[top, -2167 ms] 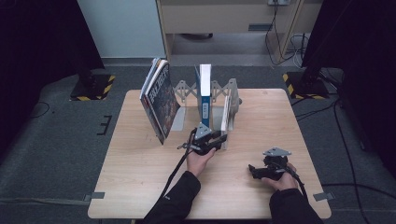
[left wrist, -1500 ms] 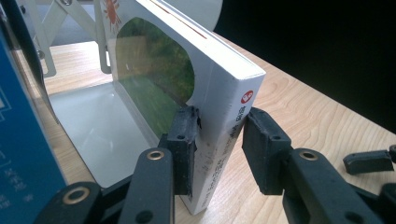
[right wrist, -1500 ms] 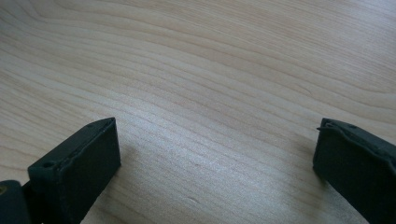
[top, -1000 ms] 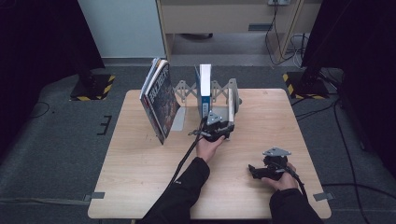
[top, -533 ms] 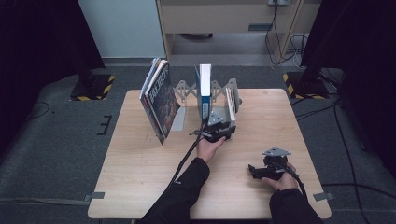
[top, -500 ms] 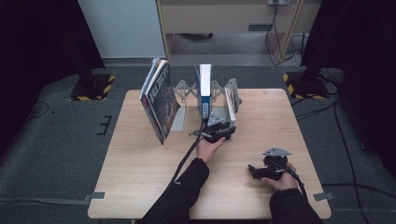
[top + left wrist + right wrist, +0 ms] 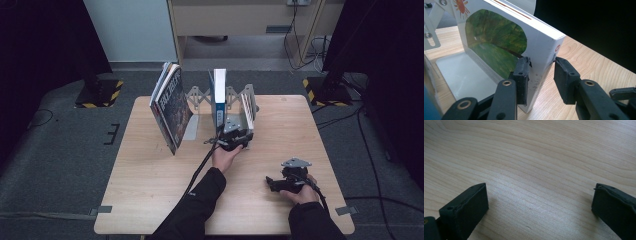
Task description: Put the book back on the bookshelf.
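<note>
I'm clamping the left gripper [image 7: 540,75] on the white book's [image 7: 506,47] near bottom corner; the book is standing upright in the metal rack [image 7: 197,95] at the table's [image 7: 150,185] far middle, spine rising vertically. My right gripper [image 7: 272,182] is resting near right, jaws apart, empty.

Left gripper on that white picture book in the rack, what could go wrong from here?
1. The left gripper pinches only the low spine corner of the white picture book; lifted, it may pivot or slip.
2. The magazines lean steeply at the book rack end; a jolt might topple them.
3. The right gripper sits open on the table, giving no support.
</note>
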The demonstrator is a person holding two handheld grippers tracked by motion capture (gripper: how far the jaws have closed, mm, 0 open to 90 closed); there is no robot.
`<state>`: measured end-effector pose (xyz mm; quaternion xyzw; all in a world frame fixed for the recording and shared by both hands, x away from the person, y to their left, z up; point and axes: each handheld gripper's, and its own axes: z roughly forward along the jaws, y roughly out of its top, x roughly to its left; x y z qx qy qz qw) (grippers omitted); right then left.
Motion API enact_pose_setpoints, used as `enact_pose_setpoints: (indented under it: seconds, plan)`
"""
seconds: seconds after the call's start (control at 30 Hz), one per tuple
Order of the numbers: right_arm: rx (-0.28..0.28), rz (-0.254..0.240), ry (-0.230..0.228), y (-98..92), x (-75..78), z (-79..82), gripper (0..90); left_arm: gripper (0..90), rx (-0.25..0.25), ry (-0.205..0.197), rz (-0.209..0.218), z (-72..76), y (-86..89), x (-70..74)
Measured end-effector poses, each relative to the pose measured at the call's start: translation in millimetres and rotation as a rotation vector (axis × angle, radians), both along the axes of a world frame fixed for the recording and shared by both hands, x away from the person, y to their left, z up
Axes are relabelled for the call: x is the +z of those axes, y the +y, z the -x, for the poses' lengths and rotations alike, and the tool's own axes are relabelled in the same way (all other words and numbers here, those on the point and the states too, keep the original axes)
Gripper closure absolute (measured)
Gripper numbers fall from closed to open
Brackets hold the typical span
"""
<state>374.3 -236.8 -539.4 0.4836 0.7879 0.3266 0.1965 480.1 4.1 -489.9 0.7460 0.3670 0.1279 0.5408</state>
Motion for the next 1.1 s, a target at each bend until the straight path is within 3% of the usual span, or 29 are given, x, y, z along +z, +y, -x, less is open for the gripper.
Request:
enact_pose_setpoints:
  seconds: [0.17, 0.4, 0.6, 0.7, 0.77, 0.9, 1.1]
  plan:
    - [0.000, 0.000, 0.000, 0.0, 0.0, 0.0, 1.0, 61.8, 0.002, 0.007, 0.006, -2.4, -0.1, -1.3]
    - [0.000, 0.000, 0.000, 0.0, 0.0, 0.0, 1.0, 58.5, -0.022, -0.002, -0.029, 3.9, 3.5, 3.3]
    - [0.000, 0.000, 0.000, -0.1, 0.0, 0.0, 1.0, 52.4, -0.051, -0.008, -0.056, 17.6, 16.5, 11.7]
    - [0.000, 0.000, 0.000, 0.0, 0.0, 0.0, 1.0, 51.0, -0.062, -0.003, -0.044, 26.1, 25.8, 16.6]
    - [0.000, 0.000, 0.000, 0.0, 0.0, 0.0, 1.0, 48.9, -0.067, -0.014, -0.071, 31.6, 31.3, 19.7]
    - [0.000, 0.000, 0.000, 0.0, 0.0, 0.0, 1.0, 37.7, -0.092, 0.017, -0.079, 42.8, 46.1, 23.2]
    - [0.001, 0.000, 0.001, -0.1, 0.1, 0.0, 1.0, 29.9, -0.120, 0.055, -0.212, 65.1, 76.3, 19.6]
